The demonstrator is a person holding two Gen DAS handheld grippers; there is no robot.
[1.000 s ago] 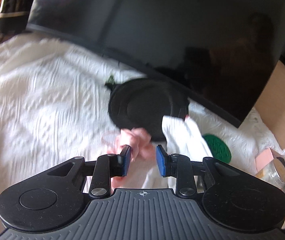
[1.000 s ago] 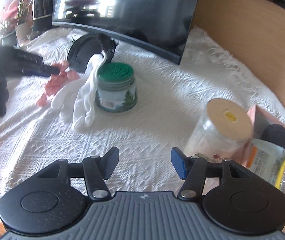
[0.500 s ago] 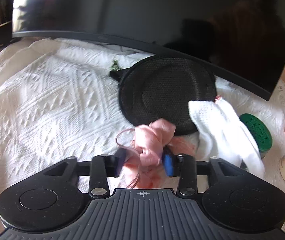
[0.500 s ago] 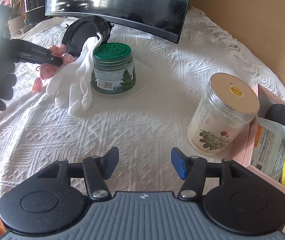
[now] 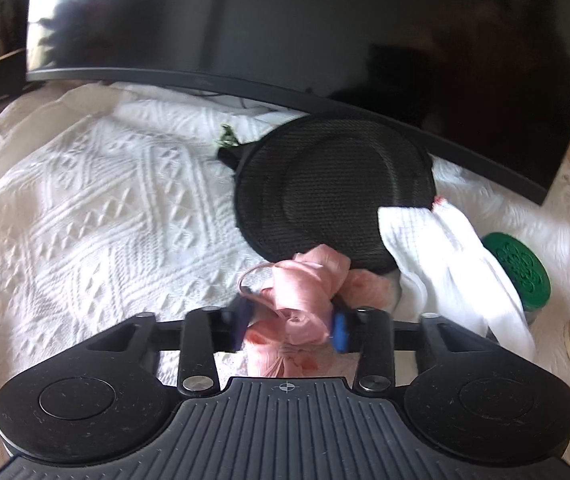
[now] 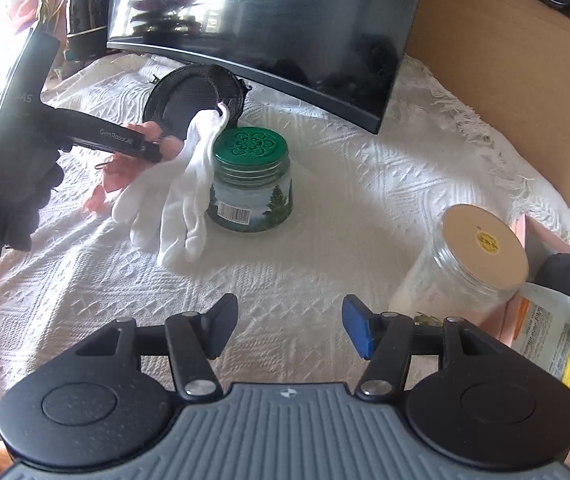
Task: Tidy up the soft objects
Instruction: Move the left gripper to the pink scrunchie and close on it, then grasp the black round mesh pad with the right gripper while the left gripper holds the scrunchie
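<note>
My left gripper (image 5: 290,325) is shut on a crumpled pink cloth (image 5: 305,288) and holds it just above the white bedspread (image 5: 97,200). The gripper and pink cloth also show in the right wrist view (image 6: 153,148), at the left. A white glove (image 5: 445,264) lies draped beside the cloth, against a green-lidded jar (image 6: 251,178); it shows in the right wrist view (image 6: 181,200) too. A round black mesh pouch (image 5: 337,192) lies behind them. My right gripper (image 6: 287,330) is open and empty, low over the bedspread in front of the jar.
A dark curved monitor (image 6: 285,20) stands along the back. A clear jar with a tan lid (image 6: 481,256) stands at the right, next to a pink box (image 6: 545,312) holding packets. A wooden wall (image 6: 525,80) bounds the right side.
My left gripper closed on the pink cloth and lifted it slightly. My right gripper drew back a little and stayed open.
</note>
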